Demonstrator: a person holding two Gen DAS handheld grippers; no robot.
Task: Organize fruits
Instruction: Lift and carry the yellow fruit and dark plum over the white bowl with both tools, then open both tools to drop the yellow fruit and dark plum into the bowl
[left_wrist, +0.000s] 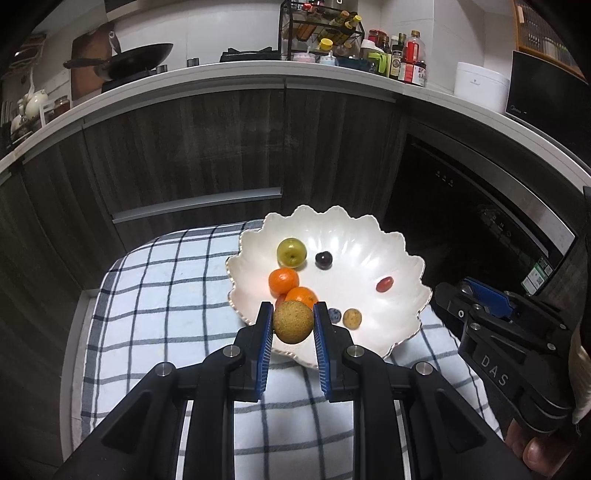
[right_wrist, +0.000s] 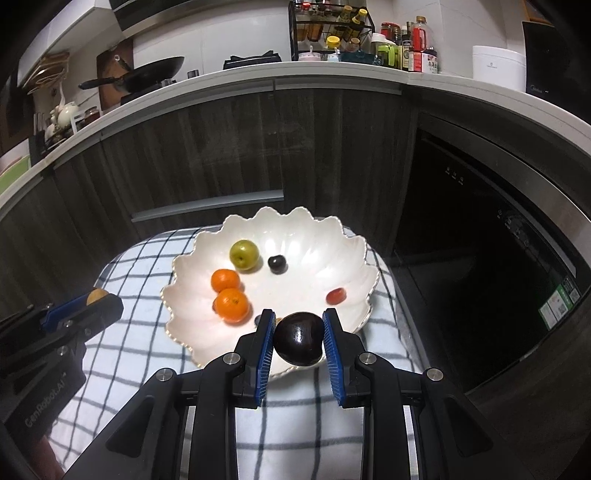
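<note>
Pinching brown fruit (left_wrist: 293, 321), left tongs (left_wrist: 293, 314); right tongs (right_wrist: 299, 325) pinching dark plum (right_wrist: 297, 339).

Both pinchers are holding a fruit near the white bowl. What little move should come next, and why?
Probably carry both on over the scalloped white bowl and let go. The left gripper is shut on a brown speckled fruit, the right gripper on a dark plum, and both sit at the near rim.
</note>
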